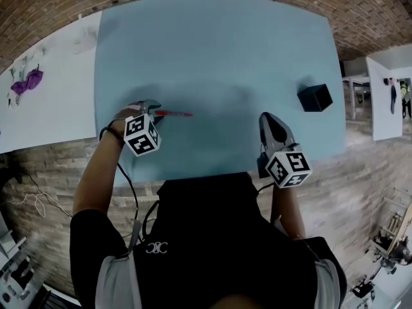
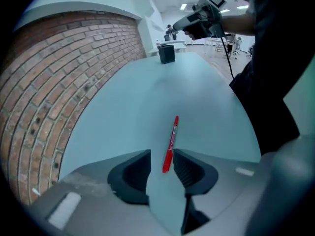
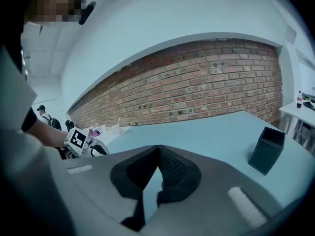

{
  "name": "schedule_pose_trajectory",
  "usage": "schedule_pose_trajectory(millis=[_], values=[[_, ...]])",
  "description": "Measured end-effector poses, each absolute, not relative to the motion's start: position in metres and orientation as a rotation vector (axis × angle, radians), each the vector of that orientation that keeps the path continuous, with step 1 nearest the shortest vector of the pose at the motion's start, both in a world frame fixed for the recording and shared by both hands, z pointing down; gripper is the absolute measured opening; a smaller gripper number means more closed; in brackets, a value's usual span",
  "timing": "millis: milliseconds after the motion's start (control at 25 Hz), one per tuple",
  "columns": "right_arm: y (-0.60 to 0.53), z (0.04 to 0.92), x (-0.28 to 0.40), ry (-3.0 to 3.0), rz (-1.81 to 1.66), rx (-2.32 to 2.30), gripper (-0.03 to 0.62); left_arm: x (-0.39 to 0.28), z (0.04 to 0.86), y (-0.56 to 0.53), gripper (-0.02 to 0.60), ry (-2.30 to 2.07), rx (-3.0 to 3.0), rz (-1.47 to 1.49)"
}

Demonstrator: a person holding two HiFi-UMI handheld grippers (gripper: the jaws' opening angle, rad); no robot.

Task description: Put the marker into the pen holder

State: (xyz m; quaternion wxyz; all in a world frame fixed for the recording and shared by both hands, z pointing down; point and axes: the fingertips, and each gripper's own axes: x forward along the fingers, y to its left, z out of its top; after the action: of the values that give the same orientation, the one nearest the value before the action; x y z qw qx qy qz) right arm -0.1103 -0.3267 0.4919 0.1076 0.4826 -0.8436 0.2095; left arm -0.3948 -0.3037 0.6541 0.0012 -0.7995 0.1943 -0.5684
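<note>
A red marker (image 1: 174, 113) lies flat on the light blue table (image 1: 212, 44), left of the middle. My left gripper (image 1: 153, 108) points steeply down over its near end. In the left gripper view the marker's capped end (image 2: 170, 142) lies between the spread jaws of the left gripper (image 2: 162, 157), and the pads do not press on it. The black square pen holder (image 1: 315, 97) stands upright at the table's right side, also the pen holder (image 3: 266, 150) in the right gripper view. My right gripper (image 1: 269, 120) hovers near the front edge, its tips (image 3: 157, 149) together with nothing held.
A white board (image 1: 45, 89) with a purple flower (image 1: 26, 82) lies left of the table. Another white table (image 1: 386, 102) stands at the far right. Brick surface surrounds the blue table. A cable hangs from my left gripper.
</note>
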Motion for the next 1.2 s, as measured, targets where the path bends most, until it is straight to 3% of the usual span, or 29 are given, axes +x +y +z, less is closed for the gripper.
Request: schedule_pose_trajectory(millis=[400, 520, 800, 840, 1200], values=[[-0.321, 0.507, -0.058, -2.403, 0.677, 1.481, 0.003, -0.403, 0.703, -0.298, 0.164, 0.381, -2.393, -2.039], [-0.324, 0.511, -0.05, -2.394, 0.673, 1.494, 0.003, -0.404, 0.71, -0.301, 0.126, 0.393, -2.427, -2.061], [-0.31, 0.52, -0.045, -2.407, 0.67, 1.419, 0.003, -0.406, 0.718, -0.295, 0.103, 0.345, -2.498, -2.121], [-0.309, 0.52, -0.045, -2.408, 0.679, 1.415, 0.003, -0.405, 0.717, -0.295, 0.072, 0.341, -2.528, -2.125], [-0.296, 0.521, -0.056, -2.441, 0.653, 1.364, 0.005, -0.402, 0.711, -0.305, 0.071, 0.487, -2.734, -1.991]])
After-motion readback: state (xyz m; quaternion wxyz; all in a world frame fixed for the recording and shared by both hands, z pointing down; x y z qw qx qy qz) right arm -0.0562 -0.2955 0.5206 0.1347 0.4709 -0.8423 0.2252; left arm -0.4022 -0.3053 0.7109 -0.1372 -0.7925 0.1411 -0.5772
